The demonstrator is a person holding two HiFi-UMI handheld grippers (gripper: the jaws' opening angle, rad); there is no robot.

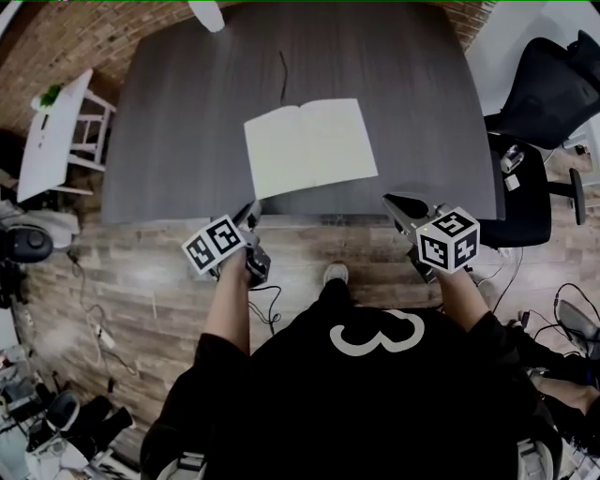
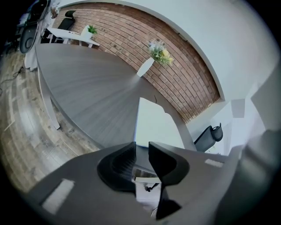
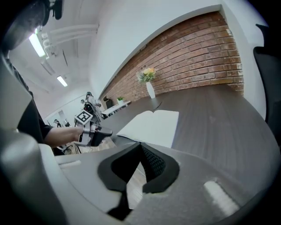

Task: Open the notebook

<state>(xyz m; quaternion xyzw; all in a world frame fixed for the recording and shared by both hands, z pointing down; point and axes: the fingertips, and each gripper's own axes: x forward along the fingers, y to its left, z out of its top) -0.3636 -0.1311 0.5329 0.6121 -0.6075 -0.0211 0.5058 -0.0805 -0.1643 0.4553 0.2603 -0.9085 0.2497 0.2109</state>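
Note:
The notebook [image 1: 309,147] lies open and flat near the front edge of the grey table [image 1: 187,122], showing blank white pages. It also shows in the left gripper view as the notebook [image 2: 153,125] and in the right gripper view as the notebook [image 3: 151,125]. My left gripper [image 1: 251,211] hangs just off the table's front edge by the notebook's near left corner. Its jaws [image 2: 142,147] stand a little apart with nothing between them. My right gripper [image 1: 398,204] hovers off the front edge, right of the notebook, jaws [image 3: 140,146] meeting at the tips and empty.
A thin black cord [image 1: 283,75] lies on the table behind the notebook. A white vase [image 1: 208,14] with flowers stands at the far edge. A black office chair [image 1: 544,94] is at the right, a white side table [image 1: 52,131] at the left. Cables lie on the wooden floor.

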